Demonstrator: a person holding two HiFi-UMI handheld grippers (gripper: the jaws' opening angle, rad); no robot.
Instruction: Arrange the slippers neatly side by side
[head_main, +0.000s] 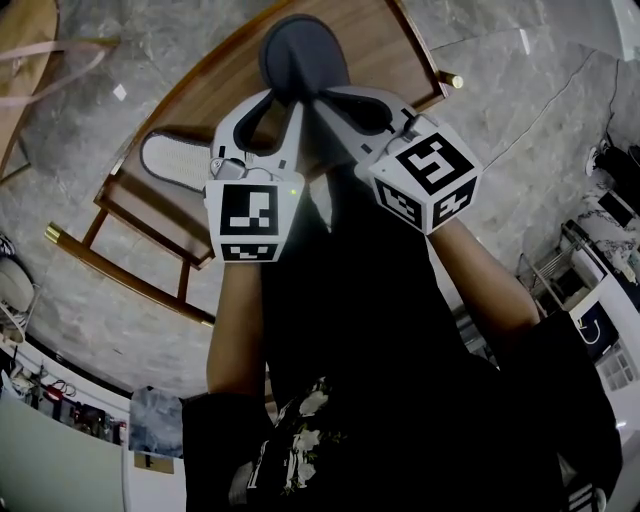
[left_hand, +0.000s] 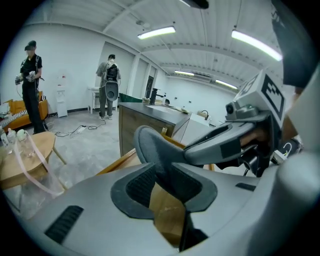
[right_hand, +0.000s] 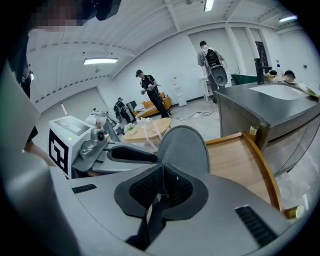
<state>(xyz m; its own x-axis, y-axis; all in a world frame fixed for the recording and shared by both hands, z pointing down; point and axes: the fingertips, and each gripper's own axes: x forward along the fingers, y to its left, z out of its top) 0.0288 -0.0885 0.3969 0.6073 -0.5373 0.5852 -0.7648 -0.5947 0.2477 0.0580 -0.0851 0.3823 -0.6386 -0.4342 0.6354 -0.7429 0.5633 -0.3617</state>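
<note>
Left gripper (left_hand: 161, 182) pinches the dark grey felt slipper (head_main: 303, 55) by a thick part of its edge, its pads set partly apart around the material. Right gripper (right_hand: 162, 187) grips the same slipper from the other side, its ribbed pads pressed almost together on a thin fold of the edge. Between the two, the slipper is held up off the brown wooden slatted surface (head_main: 385, 45), above its middle, with its rounded end pointing away from the person. The two grippers sit close together, their marker cubes side by side nearest the person.

A second slipper (head_main: 172, 160), showing a pale textured face with a grey rim, lies flat on the wooden surface near its left end. It is well apart from the held slipper and neither gripper touches it.
</note>
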